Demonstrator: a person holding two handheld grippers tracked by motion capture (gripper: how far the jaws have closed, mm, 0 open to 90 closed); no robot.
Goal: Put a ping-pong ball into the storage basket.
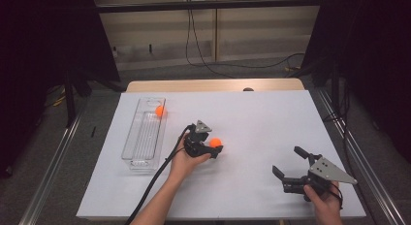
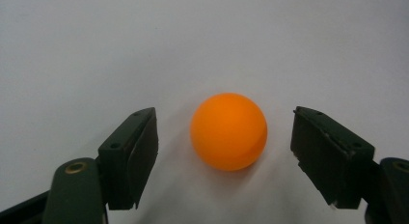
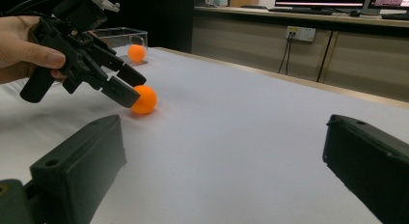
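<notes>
An orange ball rests on the white table sheet near the middle. My left gripper straddles it, one jaw on each side. A gap shows between the ball and each pad, so the gripper is open. In the right gripper view the left gripper tilts down over the ball. A second orange ball lies at the far end of a clear plastic tray. My right gripper stands open near the front right with nothing between its jaws.
The clear tray lies lengthwise along the sheet's left side. A wooden table edge shows beyond the sheet. Dark curtains and metal floor rails flank the table. Cables run across the floor behind.
</notes>
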